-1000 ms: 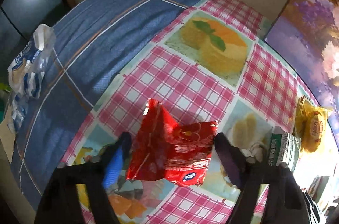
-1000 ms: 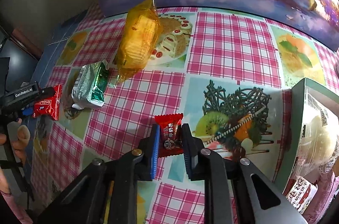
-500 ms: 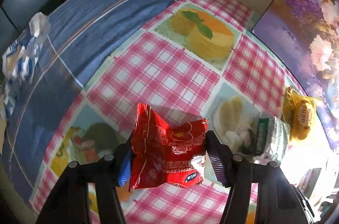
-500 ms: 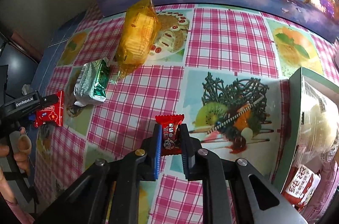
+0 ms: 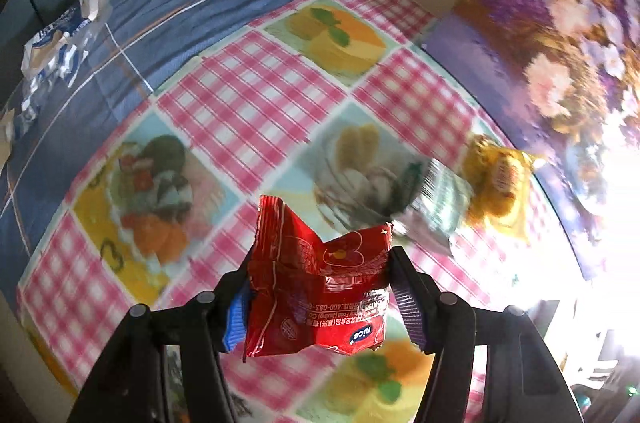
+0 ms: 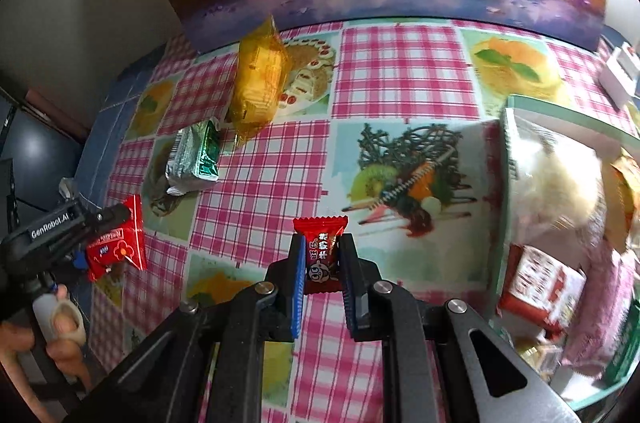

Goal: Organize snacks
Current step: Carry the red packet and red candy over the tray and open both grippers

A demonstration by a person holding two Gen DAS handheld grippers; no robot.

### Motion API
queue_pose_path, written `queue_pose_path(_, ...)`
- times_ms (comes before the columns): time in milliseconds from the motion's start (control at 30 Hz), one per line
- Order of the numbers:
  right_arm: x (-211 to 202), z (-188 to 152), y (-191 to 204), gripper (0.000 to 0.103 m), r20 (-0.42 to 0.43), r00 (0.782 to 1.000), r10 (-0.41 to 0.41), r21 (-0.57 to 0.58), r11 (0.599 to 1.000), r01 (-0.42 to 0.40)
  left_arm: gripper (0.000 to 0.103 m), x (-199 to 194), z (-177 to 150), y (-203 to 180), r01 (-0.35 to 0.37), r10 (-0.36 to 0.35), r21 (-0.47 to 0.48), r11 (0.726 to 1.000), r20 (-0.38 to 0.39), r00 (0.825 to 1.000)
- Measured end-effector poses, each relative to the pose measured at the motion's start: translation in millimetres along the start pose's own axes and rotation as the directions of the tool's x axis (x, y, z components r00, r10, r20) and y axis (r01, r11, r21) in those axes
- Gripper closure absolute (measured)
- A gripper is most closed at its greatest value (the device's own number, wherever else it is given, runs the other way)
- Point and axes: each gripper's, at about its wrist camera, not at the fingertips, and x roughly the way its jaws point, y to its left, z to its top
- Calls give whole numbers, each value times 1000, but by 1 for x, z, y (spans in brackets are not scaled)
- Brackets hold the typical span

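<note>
Two grippers each hold one snack above the checked tablecloth [image 6: 400, 63]. The left gripper [image 5: 320, 287] pinches one crinkled red packet [image 5: 316, 287] between its pads. The right gripper [image 6: 320, 255] squeezes one small red candy [image 6: 322, 255] (its top sticks out). Two more snacks lie on the cloth: one yellow packet [image 6: 260, 79] and one green packet [image 6: 196, 155]. One green box [image 6: 560, 111] with more snacks sits at the right.

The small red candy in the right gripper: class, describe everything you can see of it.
The small red candy is a single wrapped sweet in glossy red foil with a zigzag-cut top edge, white characters and a cartoon face on its front. It stands upright, pinched at its sides between the right gripper's blue pads, clear of the checked tablecloth. Nothing else touches it.
</note>
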Motion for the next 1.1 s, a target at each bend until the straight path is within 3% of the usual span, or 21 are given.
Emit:
queue_pose_path(300,-37,-14,-24,86,43,999,0,113,994,-5,38,-34,-36,-47,6,-8,69,998,29,1000)
queue_pose_path(567,-64,-17,-60,86,105,993,-59,209,977,36,38,-50,-68,-104,32,-40,161,986,47,998)
queue_pose_path(1100,-111,-16,-149,86,180,972,-151,414,908,65,38,-37,-133,-214,31,-44,352,935,27,999)
